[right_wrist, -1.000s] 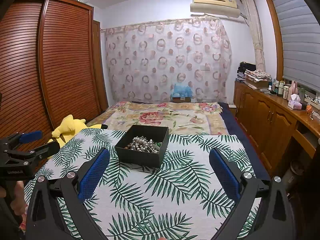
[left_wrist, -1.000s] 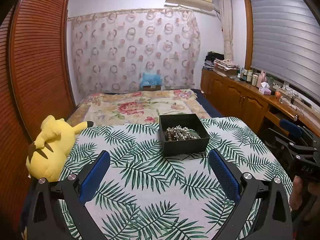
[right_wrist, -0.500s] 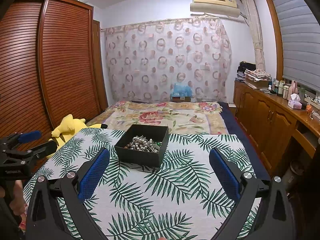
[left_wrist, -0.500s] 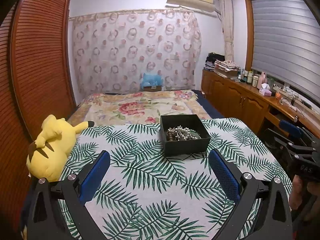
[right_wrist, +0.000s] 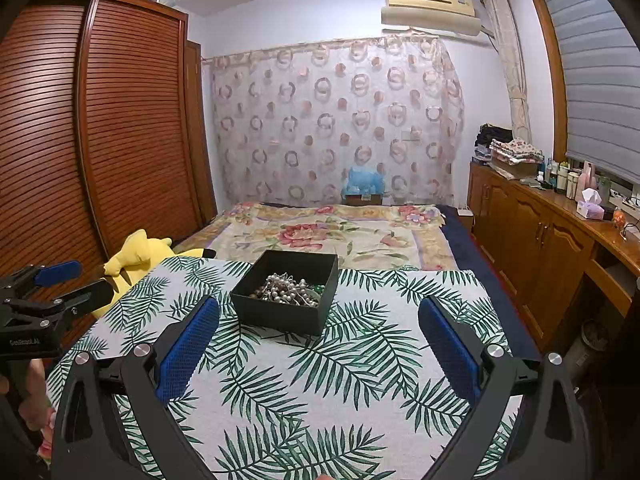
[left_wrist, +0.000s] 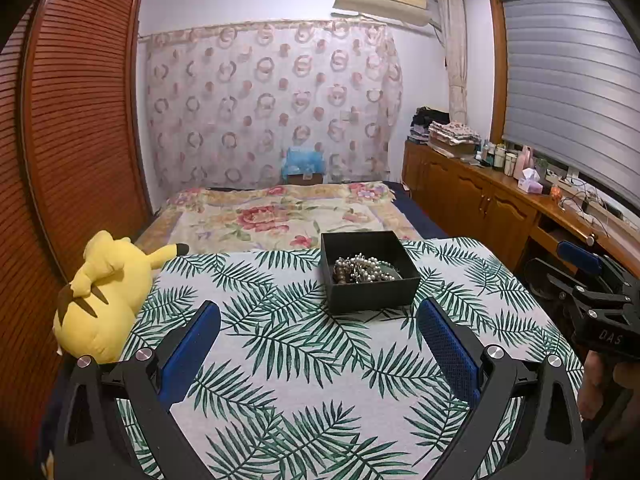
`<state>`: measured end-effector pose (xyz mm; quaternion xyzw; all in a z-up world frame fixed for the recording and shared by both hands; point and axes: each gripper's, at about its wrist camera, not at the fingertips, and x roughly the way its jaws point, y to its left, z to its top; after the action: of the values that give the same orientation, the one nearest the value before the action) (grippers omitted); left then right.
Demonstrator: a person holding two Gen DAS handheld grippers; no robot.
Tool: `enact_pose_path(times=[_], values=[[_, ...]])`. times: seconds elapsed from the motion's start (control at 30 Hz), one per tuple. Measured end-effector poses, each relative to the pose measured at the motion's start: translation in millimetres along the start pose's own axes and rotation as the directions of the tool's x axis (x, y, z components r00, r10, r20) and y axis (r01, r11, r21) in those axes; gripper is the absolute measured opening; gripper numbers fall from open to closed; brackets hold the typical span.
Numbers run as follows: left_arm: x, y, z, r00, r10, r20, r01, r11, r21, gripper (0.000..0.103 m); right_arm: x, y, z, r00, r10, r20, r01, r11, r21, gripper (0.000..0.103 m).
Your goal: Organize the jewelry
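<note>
A black open box (left_wrist: 370, 292) (right_wrist: 286, 316) stands on the palm-leaf cloth, holding a tangle of pearl and bead jewelry (left_wrist: 362, 270) (right_wrist: 290, 290). My left gripper (left_wrist: 318, 316) hovers open near the table's front edge, the box just beyond and slightly right of its gap. My right gripper (right_wrist: 318, 314) is open too, with the box ahead and left of centre. Nothing sits between either pair of blue pads. Each gripper shows at the edge of the other's view: the right one (left_wrist: 592, 280) and the left one (right_wrist: 56, 284).
A yellow plush toy (left_wrist: 104, 292) (right_wrist: 140, 254) lies at the table's left edge. Beyond the table is a bed with a floral cover (left_wrist: 280, 216). A wooden louvred wardrobe (right_wrist: 100, 128) lines the left, a wooden counter (right_wrist: 560, 224) with bottles the right.
Both grippers stay open and almost still. The left view has drifted slightly, so the box sits a touch further right and lower in it.
</note>
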<state>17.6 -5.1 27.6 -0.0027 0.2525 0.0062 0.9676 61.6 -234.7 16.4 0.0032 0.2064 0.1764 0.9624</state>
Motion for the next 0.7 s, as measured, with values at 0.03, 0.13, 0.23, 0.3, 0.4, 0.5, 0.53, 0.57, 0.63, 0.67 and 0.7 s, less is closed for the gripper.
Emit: enact_pose_path(times=[0.03,0.13,0.23,0.3,0.4,0.5,0.53,0.57,0.63,0.67,0.7], values=[[-0.4,0.3,-1.1,1.000,0.001,-0.001,-0.001,1.000,0.000,0.095,0.2,0.3,0.1,1.000,0.001,-0.001,-0.001,1.000,0.001,0.100],[-1.0,0.3,-0.9,1.000,0.001,0.000,-0.001,1.000,-0.001,0.095,0.1,0.4,0.3,1.000,0.000,0.000,0.000,1.000,0.000,0.100],[-1.2,0.6,-1.6,1.000,0.002,0.000,-0.002,1.000,-0.002,0.095,0.6,1.0,-1.4,1.000,0.000,0.000,0.000,1.000,0.001,0.100],[-1.3,0.6,-1.7,1.000,0.001,0.000,-0.001,1.000,-0.001,0.095,0.2,0.6,0.5,1.000,0.000,0.000,0.000,1.000,-0.001,0.100],[-0.7,0.8,-0.5,1.000,0.001,0.000,-0.001,1.000,-0.002,0.095,0.7,0.8,-0.4,1.000,0.001,0.000,-0.001,1.000,0.000,0.100],[-0.6,1.0,-0.4,1.000,0.001,0.000,-0.001,1.000,-0.002,0.095,0.5,0.9,-0.3,1.000,0.000,-0.001,0.000,1.000,0.000,0.100],[-0.8,1.1,-0.9,1.000,0.001,-0.001,-0.001,1.000,-0.002,0.095,0.2,0.7,0.9,1.000,0.000,-0.001,0.000,1.000,0.000,0.100],[-0.7,1.1,-0.6,1.000,0.001,0.000,-0.001,1.000,-0.002,0.095,0.4,0.8,0.3,1.000,0.000,-0.001,0.000,1.000,0.000,0.100],[-1.0,1.4,-1.1,1.000,0.001,0.000,-0.001,1.000,-0.002,0.095,0.2,0.6,1.0,1.000,0.001,-0.001,-0.001,1.000,0.001,0.100],[-1.1,1.6,-1.3,1.000,0.001,0.000,-0.001,1.000,-0.002,0.095,0.8,1.2,-0.8,1.000,0.001,-0.002,-0.001,1.000,0.001,0.100],[-1.2,1.8,-1.8,1.000,0.000,0.000,0.000,1.000,-0.002,0.095,0.5,1.1,-0.2,1.000,0.000,-0.001,0.000,1.000,0.000,0.100]])
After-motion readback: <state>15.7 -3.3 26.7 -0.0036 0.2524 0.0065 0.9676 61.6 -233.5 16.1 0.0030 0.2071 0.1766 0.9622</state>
